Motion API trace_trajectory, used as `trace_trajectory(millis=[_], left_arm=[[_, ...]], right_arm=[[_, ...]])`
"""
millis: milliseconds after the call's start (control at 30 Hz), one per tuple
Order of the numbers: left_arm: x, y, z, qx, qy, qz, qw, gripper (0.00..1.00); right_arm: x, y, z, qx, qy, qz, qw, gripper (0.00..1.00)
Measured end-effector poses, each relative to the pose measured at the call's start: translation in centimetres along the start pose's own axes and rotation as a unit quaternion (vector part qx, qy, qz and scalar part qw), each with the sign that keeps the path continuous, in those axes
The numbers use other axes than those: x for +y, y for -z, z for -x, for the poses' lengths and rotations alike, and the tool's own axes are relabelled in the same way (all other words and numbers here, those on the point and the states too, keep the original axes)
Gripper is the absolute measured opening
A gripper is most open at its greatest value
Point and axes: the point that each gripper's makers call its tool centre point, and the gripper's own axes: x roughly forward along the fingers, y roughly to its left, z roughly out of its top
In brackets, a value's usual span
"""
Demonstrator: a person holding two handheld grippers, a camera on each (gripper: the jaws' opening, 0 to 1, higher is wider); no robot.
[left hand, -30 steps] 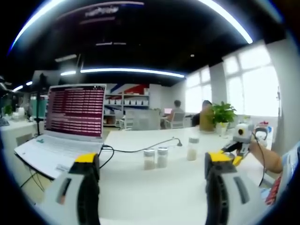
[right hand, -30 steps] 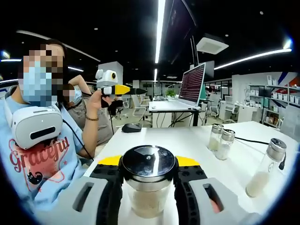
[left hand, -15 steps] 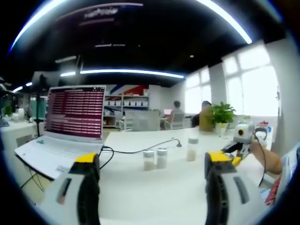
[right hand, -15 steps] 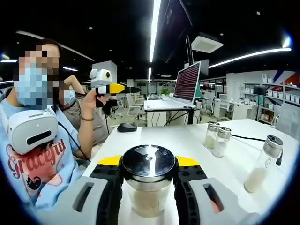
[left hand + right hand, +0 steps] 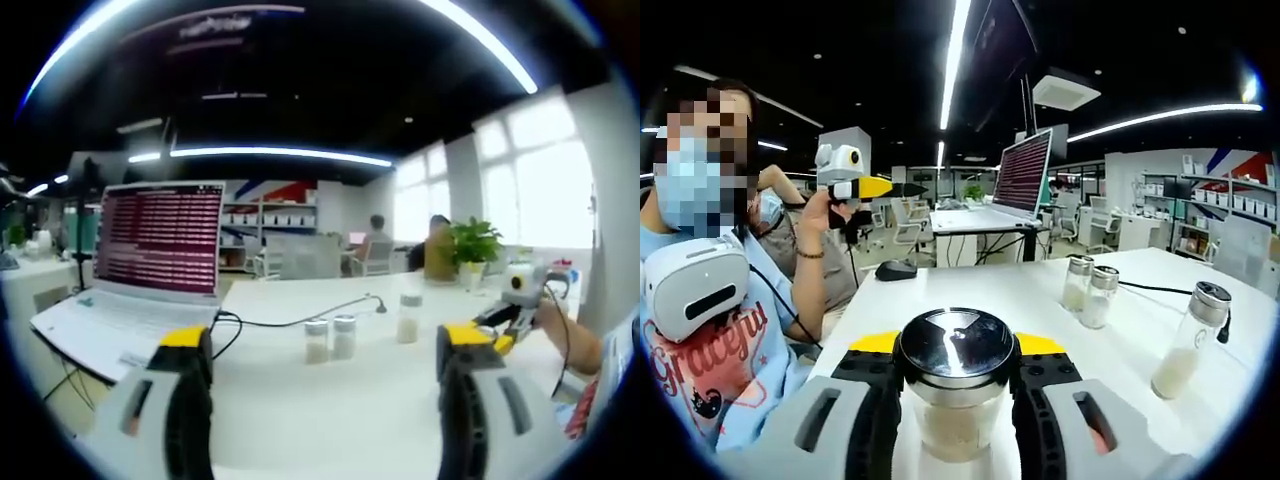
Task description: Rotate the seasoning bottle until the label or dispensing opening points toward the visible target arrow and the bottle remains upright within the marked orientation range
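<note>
Now the seasoning bottle (image 5: 956, 385) is seen clamped between the two jaws of the right gripper (image 5: 956, 400), upright, its shiny metal cap facing the camera and pale powder showing through the glass below. It is held just above the white table (image 5: 1040, 300), and that grip is unchanged from a second ago. What has shifted is the right gripper view itself: the background has slid leftward in the picture, so the laptop (image 5: 1020, 175), the pair of small shakers (image 5: 1088, 292) and the taller shaker (image 5: 1188, 340) all sit further left than before; that is camera motion, not a move of the things. The person's hand (image 5: 818, 215) with the left gripper (image 5: 910, 189) raised in the air is likewise found further left. A dark mouse (image 5: 897, 269) lies on the table edge near the person.

In the left gripper view, the left gripper (image 5: 325, 380) is held with jaws spread wide and nothing between them, much as before. Beyond it the laptop (image 5: 150, 270), the two small shakers (image 5: 330, 338) and the taller shaker (image 5: 408, 318) stand on the table (image 5: 330, 420), barely displaced in the picture.
</note>
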Motion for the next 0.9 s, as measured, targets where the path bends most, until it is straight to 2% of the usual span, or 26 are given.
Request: trace_trajectory(millis=[900], left_arm=[[-0.03,0.04,0.04,0.002,-0.002,0.001,1.0,0.98]], right_arm=[[-0.21,0.06,0.25,-0.004,0.063,-0.009,0.998,0.41]])
